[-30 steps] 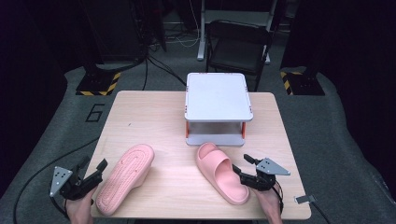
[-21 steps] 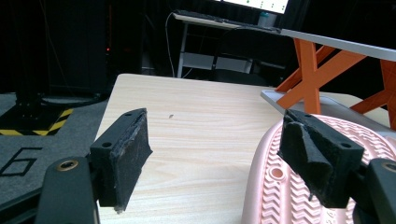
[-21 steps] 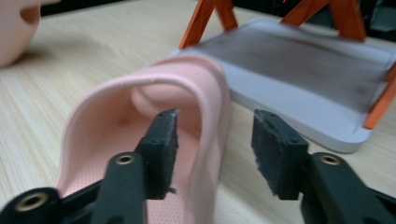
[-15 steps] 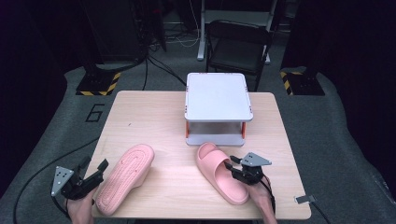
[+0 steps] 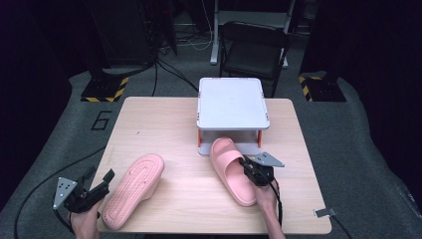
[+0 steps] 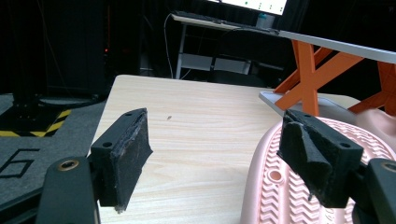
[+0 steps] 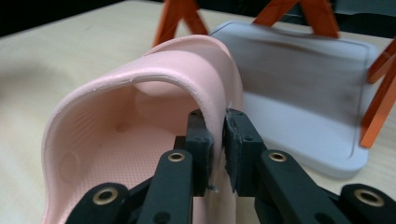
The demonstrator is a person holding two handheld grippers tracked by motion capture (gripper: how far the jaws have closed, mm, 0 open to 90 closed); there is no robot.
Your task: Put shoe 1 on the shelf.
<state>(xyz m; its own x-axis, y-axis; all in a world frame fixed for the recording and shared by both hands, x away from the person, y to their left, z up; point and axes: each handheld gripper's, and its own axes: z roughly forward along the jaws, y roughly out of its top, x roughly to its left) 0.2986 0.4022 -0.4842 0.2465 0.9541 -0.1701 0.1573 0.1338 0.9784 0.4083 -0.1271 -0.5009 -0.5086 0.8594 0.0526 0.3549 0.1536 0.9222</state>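
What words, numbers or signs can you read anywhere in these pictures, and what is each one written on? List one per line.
"6": a large pale numeral on the grey floor mat left of the light wooden table; it also shows in the left gripper view.
Embossed marks on the ridged sole of the upside-down pink rubber slipper: too small and blurred to read.
Yellow-and-black hazard stripes on the black stand base: a warning pattern, no text.

- Rack [image 5: 233,103] sits at the back middle of the surface [image 5: 164,114].
- Right slipper [image 5: 232,169] lies upright just before the rack, toe under its front edge.
- Left slipper [image 5: 134,189] lies sole-up at front left, well apart from the right one.
- Chair [image 5: 255,47] stands on the floor behind the surface.
- Left gripper [image 5: 94,185] sits just left of the left slipper.
- Right gripper [image 5: 249,168] sits on the right slipper's strap.
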